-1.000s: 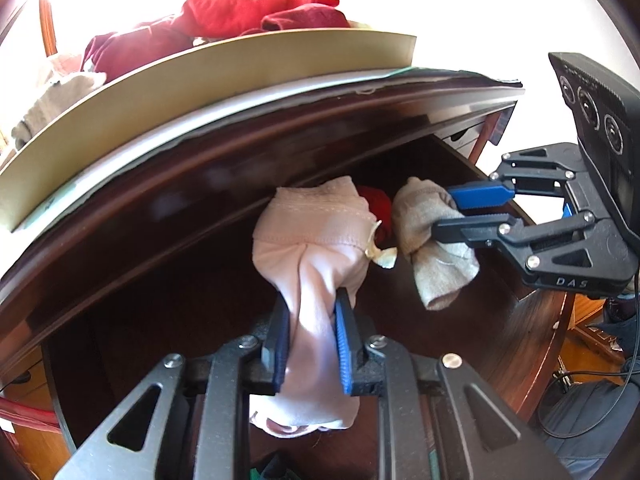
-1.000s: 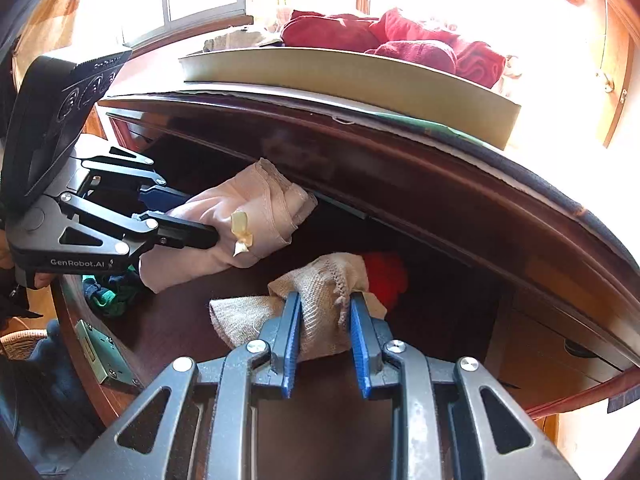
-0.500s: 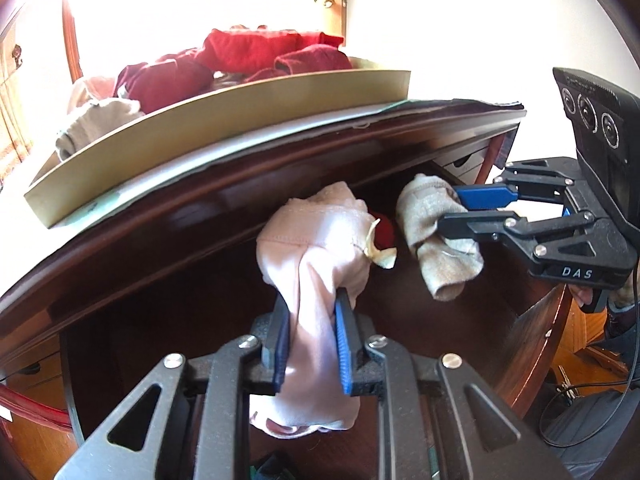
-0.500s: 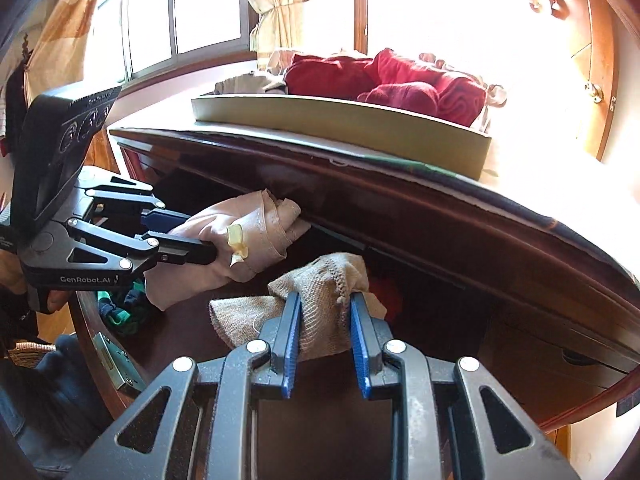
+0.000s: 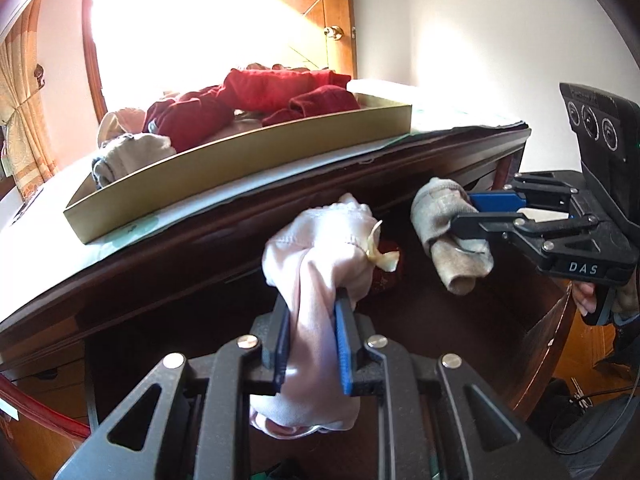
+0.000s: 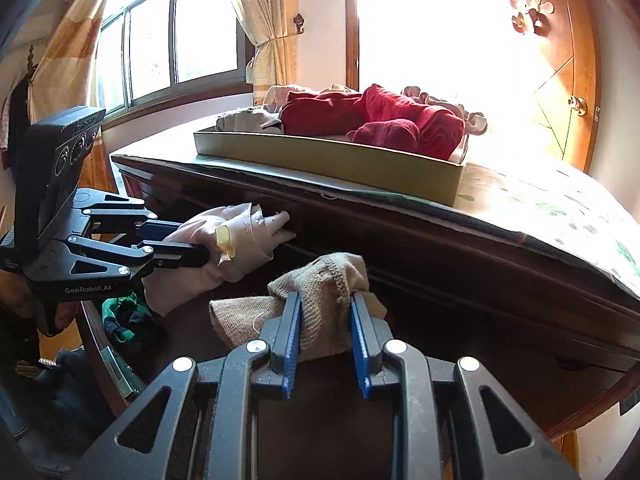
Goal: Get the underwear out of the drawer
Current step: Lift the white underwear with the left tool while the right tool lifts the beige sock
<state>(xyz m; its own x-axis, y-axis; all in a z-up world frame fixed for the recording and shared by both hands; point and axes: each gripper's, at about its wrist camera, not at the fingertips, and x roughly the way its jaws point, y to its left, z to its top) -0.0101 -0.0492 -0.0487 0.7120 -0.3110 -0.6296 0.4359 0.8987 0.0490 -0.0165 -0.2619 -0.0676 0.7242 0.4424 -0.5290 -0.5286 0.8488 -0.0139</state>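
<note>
My left gripper is shut on pale pink underwear with a small cream bow, held above the open dark wooden drawer. To its right, my right gripper is shut on a beige knitted garment. In the right wrist view the beige knitted garment bunches between the right gripper's blue pads, and the left gripper holds the pink underwear at the left. A red garment lies deep in the drawer, mostly hidden.
On the dresser top stands a shallow cardboard tray with red and beige clothes. Green and dark clothing lies in the drawer's left corner. A window, curtain and door are behind. A hand holds the right gripper.
Both grippers have risen and tilted up with their garments still clamped, lifting them higher out of the drawer. More of the tray and the room behind has come into view.
</note>
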